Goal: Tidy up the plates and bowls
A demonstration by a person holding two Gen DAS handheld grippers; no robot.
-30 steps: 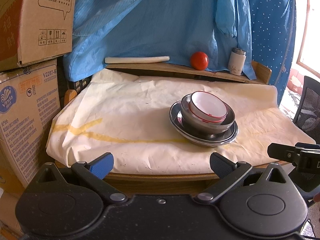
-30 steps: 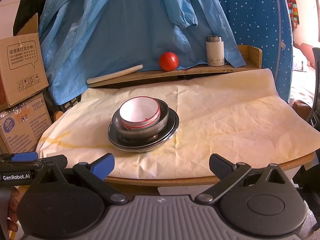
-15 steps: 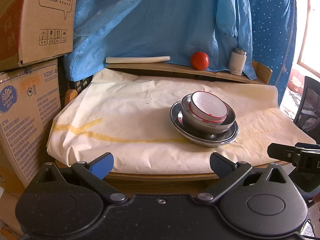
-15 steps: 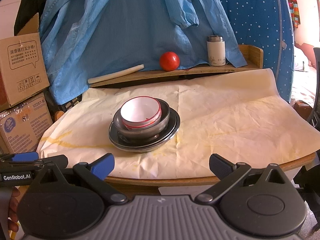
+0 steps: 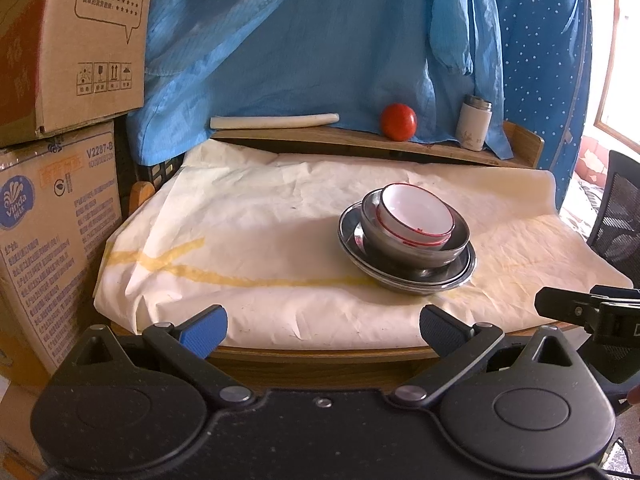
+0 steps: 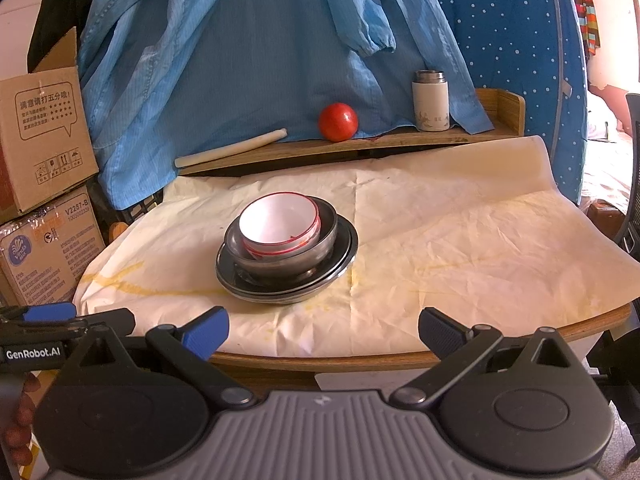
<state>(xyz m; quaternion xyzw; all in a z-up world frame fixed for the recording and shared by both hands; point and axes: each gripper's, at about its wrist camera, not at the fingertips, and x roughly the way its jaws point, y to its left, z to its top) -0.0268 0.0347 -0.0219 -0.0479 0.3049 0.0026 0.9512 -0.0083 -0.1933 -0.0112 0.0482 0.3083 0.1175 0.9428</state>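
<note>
A white bowl with a red rim [image 5: 416,216] [image 6: 278,224] sits inside a steel bowl [image 5: 416,250] [image 6: 286,262], which rests on stacked steel plates [image 5: 432,280] [image 6: 332,272] on the paper-covered table [image 5: 260,240] [image 6: 460,248]. My left gripper [image 5: 322,330] is open and empty, held before the table's front edge, left of the stack. My right gripper [image 6: 324,330] is open and empty, also before the front edge, right of the stack. Each gripper shows at the edge of the other's view.
A raised wooden shelf at the back holds a white roll [image 5: 274,121] [image 6: 232,148], a red ball [image 5: 398,121] [image 6: 337,121] and a white flask [image 5: 474,127] [image 6: 431,101]. Cardboard boxes [image 5: 52,160] [image 6: 44,184] stand at the left. A black chair [image 5: 616,216] is at the right.
Both grippers have drifted very slightly closer to the table. The stack of dishes has not moved.
</note>
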